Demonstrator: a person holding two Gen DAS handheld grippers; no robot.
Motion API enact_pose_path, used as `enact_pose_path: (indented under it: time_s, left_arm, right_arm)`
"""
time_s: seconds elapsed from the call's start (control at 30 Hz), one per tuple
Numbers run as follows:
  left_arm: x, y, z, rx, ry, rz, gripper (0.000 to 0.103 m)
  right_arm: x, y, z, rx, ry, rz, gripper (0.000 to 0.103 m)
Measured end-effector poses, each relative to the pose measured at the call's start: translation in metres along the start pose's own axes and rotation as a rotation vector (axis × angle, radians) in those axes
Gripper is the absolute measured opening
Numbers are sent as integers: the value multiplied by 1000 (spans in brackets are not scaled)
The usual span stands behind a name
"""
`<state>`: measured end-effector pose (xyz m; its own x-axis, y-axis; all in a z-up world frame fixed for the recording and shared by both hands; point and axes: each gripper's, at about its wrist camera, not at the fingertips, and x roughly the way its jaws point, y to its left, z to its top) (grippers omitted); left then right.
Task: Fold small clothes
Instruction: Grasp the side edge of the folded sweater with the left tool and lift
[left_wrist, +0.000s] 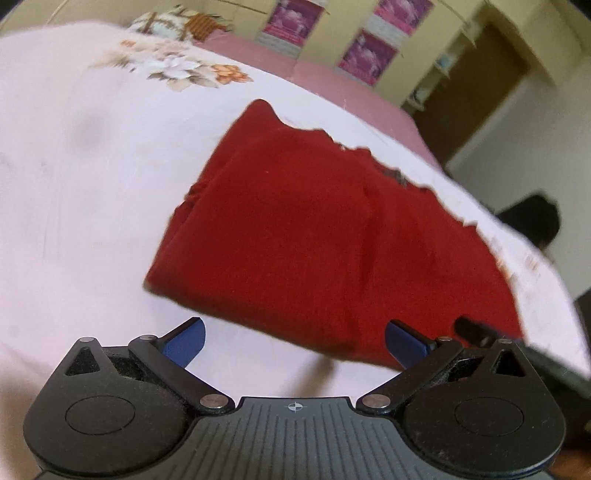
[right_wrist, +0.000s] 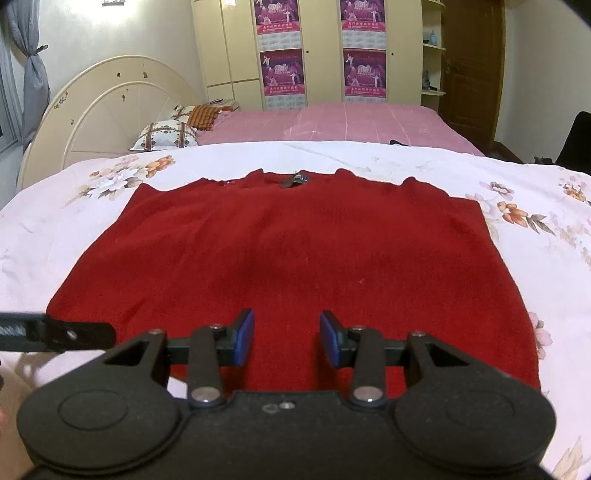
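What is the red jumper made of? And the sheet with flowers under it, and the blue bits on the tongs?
The red jumper looks like knitted wool or a wool-like yarn: its surface is matt and fuzzy. The flowered sheet looks like thin, smooth woven cloth, perhaps cotton, with fine creases and a printed pattern. The blue pads on the right tongs look like soft rubber or foam, though that is hard to tell.

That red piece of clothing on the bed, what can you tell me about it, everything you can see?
The red garment looks like a soft knitted top, deep red all over. It lies flat and spread out on the pale floral bedspread, neckline at the far edge, where a small dark item sits. Folded layers show along its side in the left wrist view. The right gripper is above its near hem, open; whether it touches the cloth I cannot tell. The left gripper is open beside its near edge.
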<state>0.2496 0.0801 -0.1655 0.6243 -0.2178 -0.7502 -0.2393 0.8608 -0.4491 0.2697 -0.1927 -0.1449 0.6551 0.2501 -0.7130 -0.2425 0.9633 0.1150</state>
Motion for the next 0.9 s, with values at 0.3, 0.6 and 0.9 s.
enact_pose_path:
  time_s: [0.3, 0.6, 0.9]
  left_arm:
    - [12, 34, -5, -287, -130, -156, 90]
    - [46, 36, 14, -345, -237, -197, 46]
    - [66, 39, 26, -362, -197, -213, 16]
  right_arm:
    - [9, 0, -3, 9, 4, 11, 38]
    - [18, -1, 2, 23, -40, 13, 38]
    - [40, 0, 27, -2, -85, -34, 38]
